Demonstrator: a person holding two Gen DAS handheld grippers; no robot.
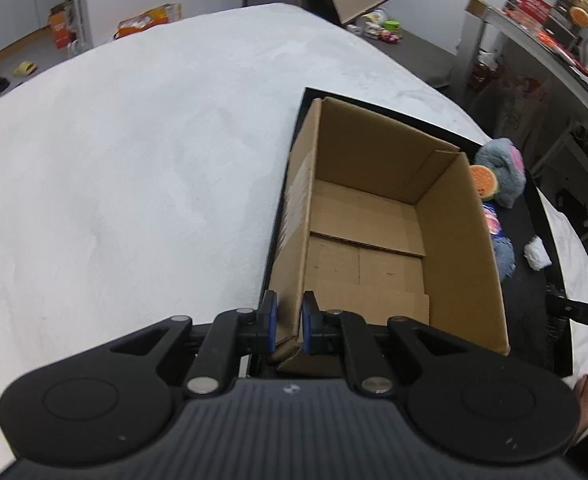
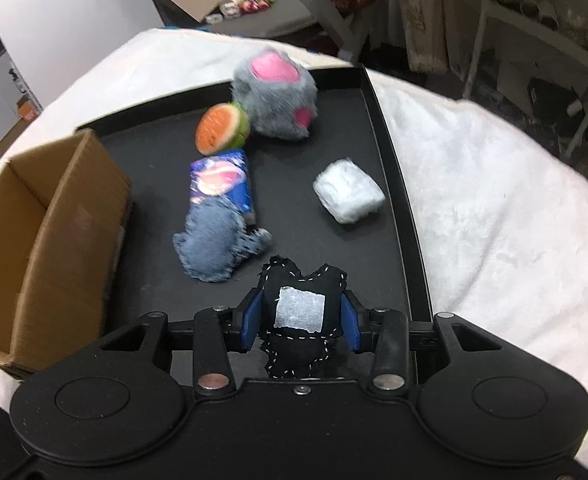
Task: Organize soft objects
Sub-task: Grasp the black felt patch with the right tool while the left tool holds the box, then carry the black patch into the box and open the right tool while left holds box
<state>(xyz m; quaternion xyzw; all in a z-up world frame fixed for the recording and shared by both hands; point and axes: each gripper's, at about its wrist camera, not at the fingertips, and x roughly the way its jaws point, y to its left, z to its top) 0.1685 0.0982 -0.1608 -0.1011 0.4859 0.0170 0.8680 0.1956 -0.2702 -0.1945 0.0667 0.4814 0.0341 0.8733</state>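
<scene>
Soft objects lay scattered on the black tray (image 2: pixel 394 184); my right claw (image 2: pixel 301 314) pinched a black stitched pouch (image 2: pixel 300 280) at lower centre of the right wrist view. My left claw (image 1: pixel 288 322) was pressed onto the near wall of the cardboard box (image 1: pixel 462 240), which sat empty at centre right of the left view. I judged the pouch, squeezed only at its middle, might slip out on the way across. The thin wall could buckle and tip the box toward the denim plush (image 2: pixel 210 244) close beside it.
</scene>
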